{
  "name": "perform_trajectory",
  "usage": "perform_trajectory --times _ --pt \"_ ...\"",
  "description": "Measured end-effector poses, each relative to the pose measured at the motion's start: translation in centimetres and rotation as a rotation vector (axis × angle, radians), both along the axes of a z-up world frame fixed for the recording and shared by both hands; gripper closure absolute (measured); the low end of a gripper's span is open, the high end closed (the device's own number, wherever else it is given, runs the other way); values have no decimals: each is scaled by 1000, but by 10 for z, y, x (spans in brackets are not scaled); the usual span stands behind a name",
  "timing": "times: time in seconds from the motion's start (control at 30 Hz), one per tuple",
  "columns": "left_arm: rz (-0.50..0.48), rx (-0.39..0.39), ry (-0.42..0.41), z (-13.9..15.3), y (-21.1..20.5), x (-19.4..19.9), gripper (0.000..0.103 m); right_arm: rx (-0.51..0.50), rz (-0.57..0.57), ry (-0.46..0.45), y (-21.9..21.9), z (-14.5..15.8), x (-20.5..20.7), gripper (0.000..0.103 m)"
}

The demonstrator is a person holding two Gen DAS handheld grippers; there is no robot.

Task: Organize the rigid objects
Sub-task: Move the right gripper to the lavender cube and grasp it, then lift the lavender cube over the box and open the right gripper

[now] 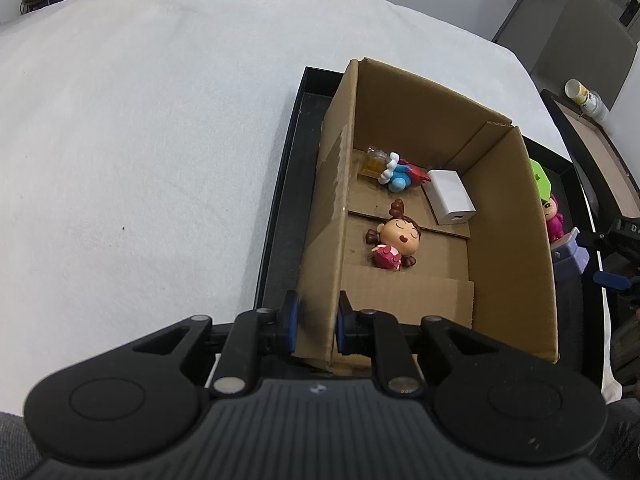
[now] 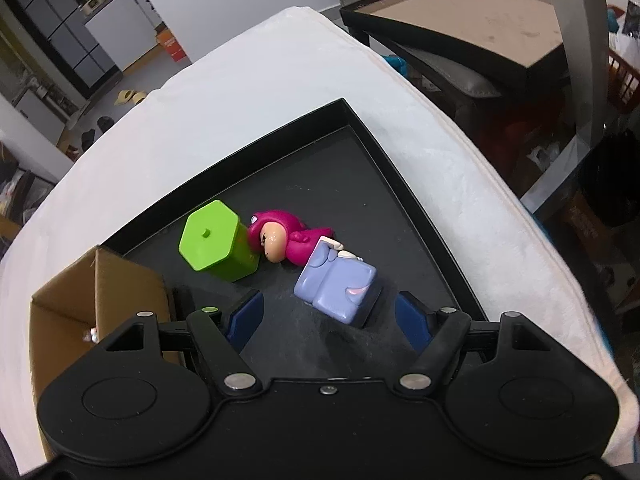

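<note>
Right tongs gape empty above the purple block figure, seemingly light, hard and slick, best pinched across its flat sides, while left tongs clamp the cardboard box wall

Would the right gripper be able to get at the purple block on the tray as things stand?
Probably yes: the right gripper is open just short of the purple block, with only bare tray between.

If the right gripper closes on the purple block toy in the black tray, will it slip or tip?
The purple block toy looks like hard glossy plastic, so it probably stays stiff but may slip a little on smooth pads. Its boxy, rounded-edged body lies tilted against the pink figurine, so a push might rock it flat. It seems light for its size.
</note>
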State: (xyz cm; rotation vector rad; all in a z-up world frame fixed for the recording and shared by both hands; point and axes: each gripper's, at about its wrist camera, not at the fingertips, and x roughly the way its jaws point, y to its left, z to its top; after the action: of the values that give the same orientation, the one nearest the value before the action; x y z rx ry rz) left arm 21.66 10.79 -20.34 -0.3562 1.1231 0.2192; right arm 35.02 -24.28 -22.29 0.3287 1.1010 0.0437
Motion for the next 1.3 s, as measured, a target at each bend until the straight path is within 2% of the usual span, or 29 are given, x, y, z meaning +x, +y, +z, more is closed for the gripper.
perform_trajectory --times 0.37,0.67,0.73,0.77,0.9,1.3 --pt "-1 8 8 -3 -3 3 86 -16 -74 50 7 -20 23 31" --pt "-1 12 9 -3 -4 3 86 -98 -80 74 13 -32 26 32" --pt "3 6 8 -3 -3 4 86 -94 -79 77 12 -34 26 37" --pt "4 5 8 -3 -4 3 86 -86 -80 75 11 -34 26 46" --pt "0 10 7 -3 -5 3 86 -79 -88 70 8 -31 21 54" --pt "-4 8 2 -1 -5 2 86 -4 -120 79 -5 -21 -1 59"
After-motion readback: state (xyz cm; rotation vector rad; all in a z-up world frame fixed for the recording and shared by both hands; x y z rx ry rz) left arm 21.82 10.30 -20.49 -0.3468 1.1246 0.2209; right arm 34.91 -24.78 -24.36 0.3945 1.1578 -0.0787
